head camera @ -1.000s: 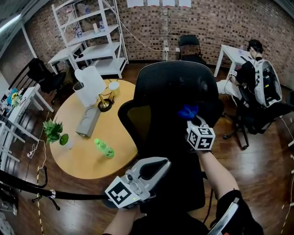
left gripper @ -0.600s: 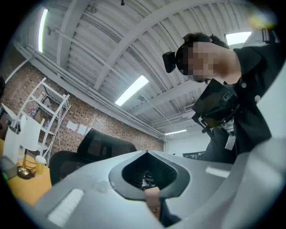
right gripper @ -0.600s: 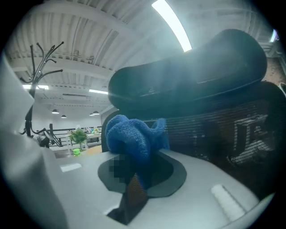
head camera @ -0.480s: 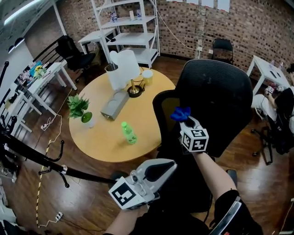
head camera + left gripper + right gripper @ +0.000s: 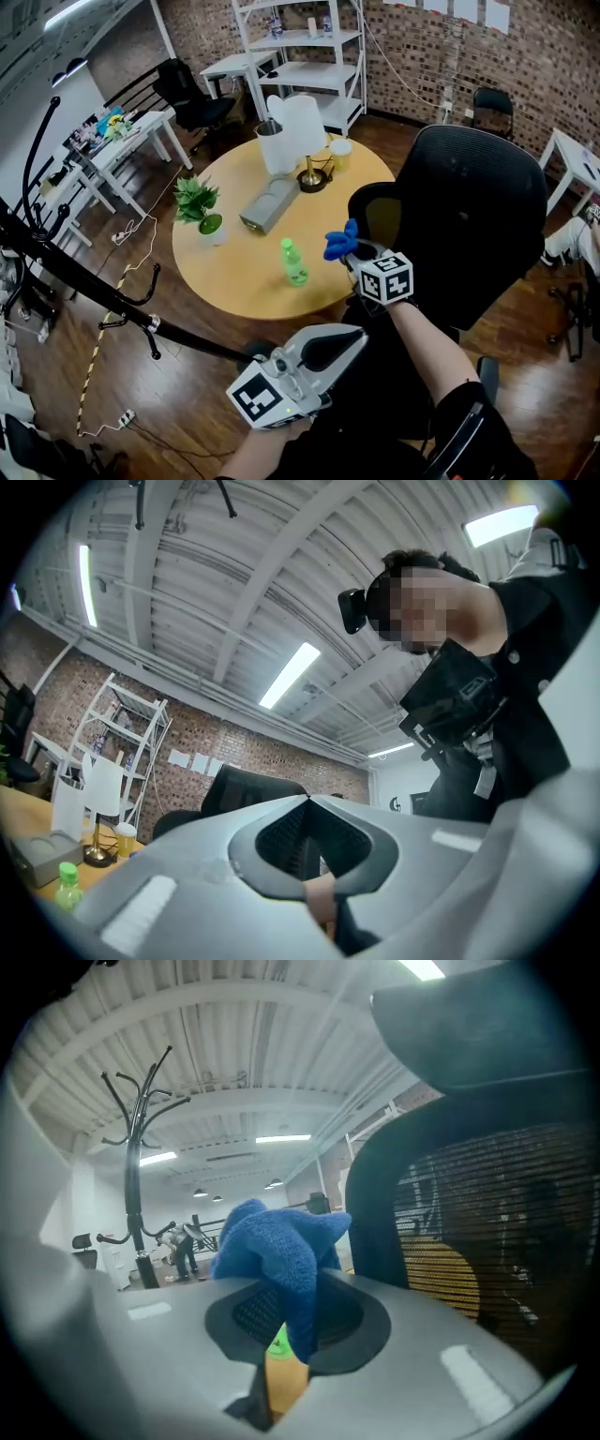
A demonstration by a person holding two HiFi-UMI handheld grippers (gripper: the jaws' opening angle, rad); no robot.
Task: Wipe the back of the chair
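Note:
The black mesh chair back (image 5: 483, 211) stands at the right of the head view. My right gripper (image 5: 349, 249) is shut on a blue cloth (image 5: 338, 241) and sits just left of the chair back's left edge, over the table's rim. In the right gripper view the blue cloth (image 5: 274, 1246) bunches out of the right gripper (image 5: 289, 1321), with the chair mesh (image 5: 497, 1222) close on the right. My left gripper (image 5: 354, 337) hangs low in front of me, shut and holding nothing. The left gripper (image 5: 307, 801) points up towards the chair (image 5: 251, 785).
A round wooden table (image 5: 239, 272) left of the chair carries a green bottle (image 5: 293, 262), a potted plant (image 5: 197, 202), a grey box (image 5: 269, 205) and a white lamp (image 5: 302, 127). A black coat rack (image 5: 84, 281) crosses at left. White shelves (image 5: 305, 52) stand behind.
My right gripper has slid the blue cloth leftwards, from the middle of the chair back to just past its left edge. The head view has swung left. The left gripper has stayed low.

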